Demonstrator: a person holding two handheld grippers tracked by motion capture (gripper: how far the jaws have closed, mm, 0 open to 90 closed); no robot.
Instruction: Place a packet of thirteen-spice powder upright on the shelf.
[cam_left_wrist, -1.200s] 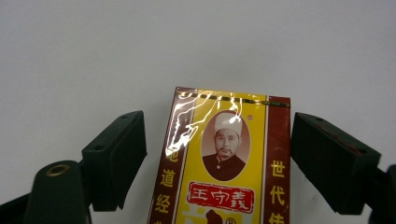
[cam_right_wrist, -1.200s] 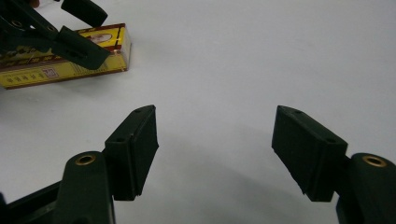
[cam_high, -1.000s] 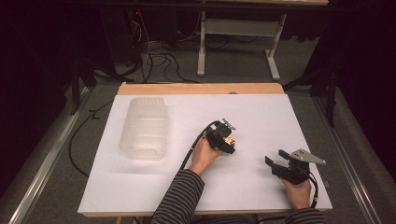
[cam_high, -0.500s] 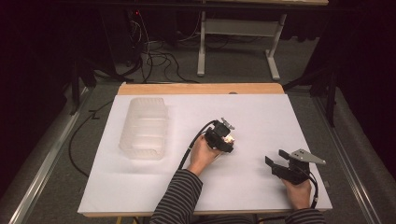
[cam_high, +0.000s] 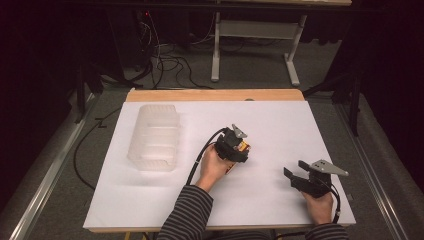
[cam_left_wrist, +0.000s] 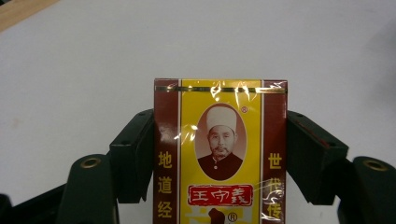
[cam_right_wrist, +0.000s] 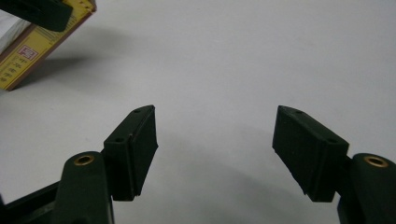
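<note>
the left gripper (cam_left_wrist: 219, 154) is clamped on the yellow and maroon box (cam_left_wrist: 219, 149), one pad on each narrow side, holding it near the middle of the white table (cam_high: 280, 125). the right gripper (cam_right_wrist: 215, 154) rests near the table's right front corner, jaws wide apart and empty. risk: the box's glossy film wrap may slip between the pads if the hand tilts; the clear plastic bin (cam_high: 155, 137) stands well apart at left.

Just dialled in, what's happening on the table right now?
A person holds a two-jaw gripper in each hand over a white table. The left gripper is shut on a small yellow and dark red cardboard box with a printed portrait and plastic wrap, its jaws pressing both sides. The right gripper rests open with nothing between its jaws. A translucent plastic bin sits at the left.
</note>
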